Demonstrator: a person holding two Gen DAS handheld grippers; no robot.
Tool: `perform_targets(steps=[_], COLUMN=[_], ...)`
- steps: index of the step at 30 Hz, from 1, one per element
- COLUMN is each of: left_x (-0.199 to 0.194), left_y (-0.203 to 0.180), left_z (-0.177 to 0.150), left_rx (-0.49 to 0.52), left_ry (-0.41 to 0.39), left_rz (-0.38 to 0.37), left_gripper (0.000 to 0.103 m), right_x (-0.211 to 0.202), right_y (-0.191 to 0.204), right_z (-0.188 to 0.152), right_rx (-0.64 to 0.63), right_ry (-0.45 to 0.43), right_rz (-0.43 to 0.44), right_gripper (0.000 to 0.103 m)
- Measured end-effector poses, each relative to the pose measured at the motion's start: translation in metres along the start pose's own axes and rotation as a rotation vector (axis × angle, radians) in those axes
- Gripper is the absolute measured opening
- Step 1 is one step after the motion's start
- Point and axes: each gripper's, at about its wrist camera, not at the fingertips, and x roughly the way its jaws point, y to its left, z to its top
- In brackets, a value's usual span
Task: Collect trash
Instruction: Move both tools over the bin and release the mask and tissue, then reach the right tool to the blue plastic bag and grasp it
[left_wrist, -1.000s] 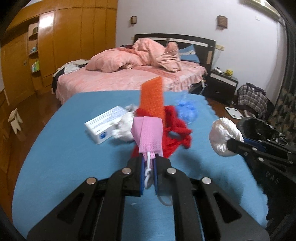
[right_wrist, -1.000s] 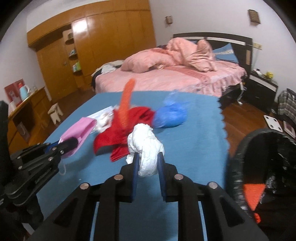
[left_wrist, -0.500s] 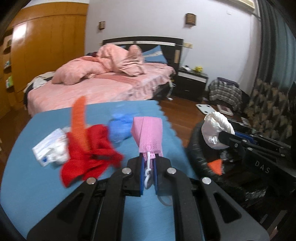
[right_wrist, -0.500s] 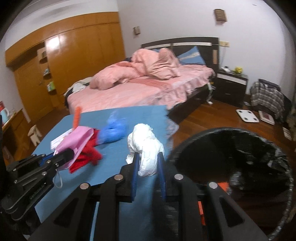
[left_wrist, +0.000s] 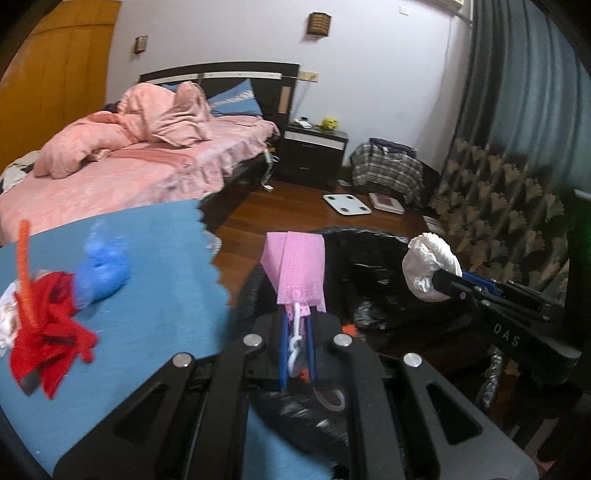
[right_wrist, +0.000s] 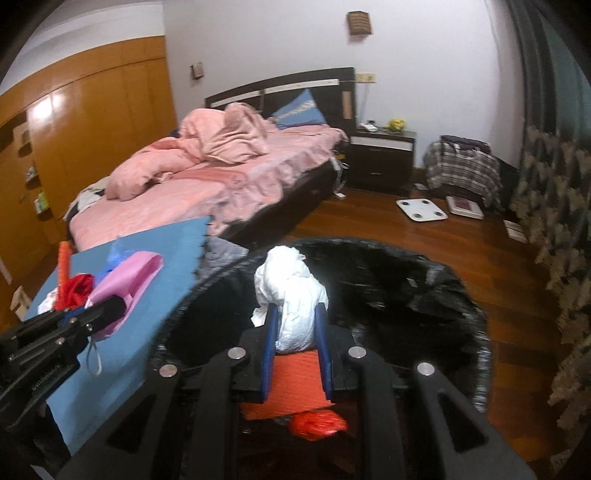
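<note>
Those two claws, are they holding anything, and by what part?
Left gripper pinches a pink face mask by its lower end; right gripper squeezes a white tissue wad around its lower half.

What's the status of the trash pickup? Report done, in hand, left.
Done: orange scraps already lie in the black-lined bin.
In hand: the left gripper clamps a pink mask; the right gripper clamps a white wad over the bin.
Left: red cloth, blue bag and an orange strip on the table.

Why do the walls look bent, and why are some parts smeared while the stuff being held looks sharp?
Both views are fisheye, so edges curve. In the left wrist view the red cloth and blue bag smear from motion, while the pink mask stays crisp. In the right wrist view the bin rim blurs; the white wad stays sharp.
</note>
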Motion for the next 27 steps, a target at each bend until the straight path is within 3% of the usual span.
perform_targets(steps=[2, 3, 4, 5, 6, 8, 10, 12, 17, 27], left_x=[0.006, 0.01, 0.013, 0.013, 0.012, 0.01, 0.007, -0.001, -0.023, -0.08], left_y=[-0.006, -0.011, -0.015, -0.015, -0.015, -0.013, -0.008, 0.002, 0.038, 0.125], left_z=[0.001, 0.001, 0.001, 0.001, 0.0, 0.001, -0.001, -0.002, -0.004, -0.03], left_rx=[0.007, 0.012, 0.014, 0.011, 0.005, 0.002, 0.002, -0.009, -0.047, -0.113], left_ry=[0.006, 0.013, 0.017, 0.014, 0.005, -0.004, -0.011, -0.025, -0.051, -0.065], left_rz=[-0.022, -0.035, -0.038, -0.04, -0.044, -0.041, -0.011, 0.022, 0.121, 0.356], left_gripper=[0.013, 0.023, 0.041, 0.049, 0.058, 0.062, 0.073, 0.08, 0.09, 0.091], right_x=[0.0, -0.001, -0.001, -0.002, -0.002, -0.004, -0.005, -0.006, -0.001, 0.011], right_y=[-0.01, -0.015, -0.019, -0.022, -0.023, -0.027, -0.026, -0.021, -0.01, 0.069], right_z=[-0.002, -0.003, -0.003, -0.004, -0.004, -0.005, -0.006, -0.006, -0.004, -0.001], right_rx=[0.014, 0.023, 0.029, 0.032, 0.035, 0.035, 0.031, 0.026, 0.032, -0.056], right_ry=[0.002, -0.002, -0.004, -0.005, -0.009, -0.022, -0.034, -0.046, -0.02, -0.011], right_rz=[-0.024, -0.038, -0.044, -0.052, -0.058, -0.073, -0.09, -0.105, -0.067, 0.048], right_gripper=[0.026, 0.028, 0.032, 0.038, 0.046, 0.057, 0.083, 0.096, 0.097, 0.097])
